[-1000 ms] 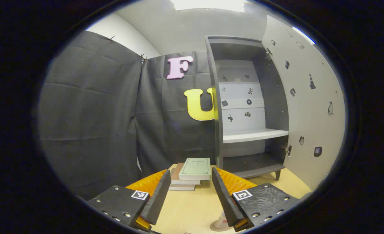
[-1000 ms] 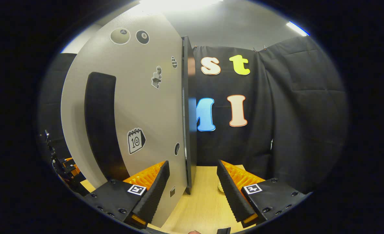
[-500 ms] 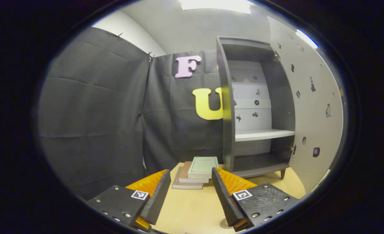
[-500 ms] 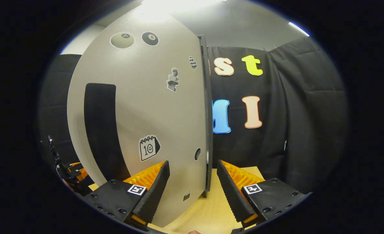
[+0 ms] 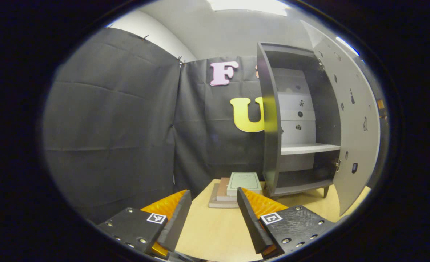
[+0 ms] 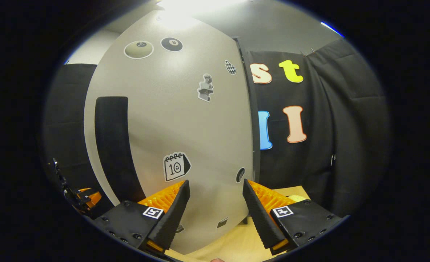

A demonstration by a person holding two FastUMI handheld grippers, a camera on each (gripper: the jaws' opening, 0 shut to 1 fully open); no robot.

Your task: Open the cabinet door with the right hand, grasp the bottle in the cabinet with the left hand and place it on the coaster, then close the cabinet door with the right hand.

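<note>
The dark cabinet [image 5: 272, 145] stands at the right of the left gripper view. Its pale door [image 5: 358, 145] hangs open to the right, and the white shelf [image 5: 309, 148] and the floor below it are bare. My left gripper [image 5: 213, 193] is open over the wooden table [image 5: 215, 229], holding nothing. In the right gripper view the door's outer face [image 6: 185, 120], dotted with stickers, stands close ahead, its black vertical handle [image 6: 111, 145] to the left. My right gripper [image 6: 215, 183] is open just before that face, with nothing between its fingers.
A stack of books [image 5: 241, 182] lies on the table left of the cabinet's foot. Black cloth walls close in behind and on both sides. A small pale yellow object [image 6: 297, 198] sits behind my right finger. The other gripper [image 6: 80, 196] shows at the far left.
The left gripper view swung left and drew back, so the cabinet slid right and the round base at the bottom edge left the view. The door face spread rightward across the right gripper view.
</note>
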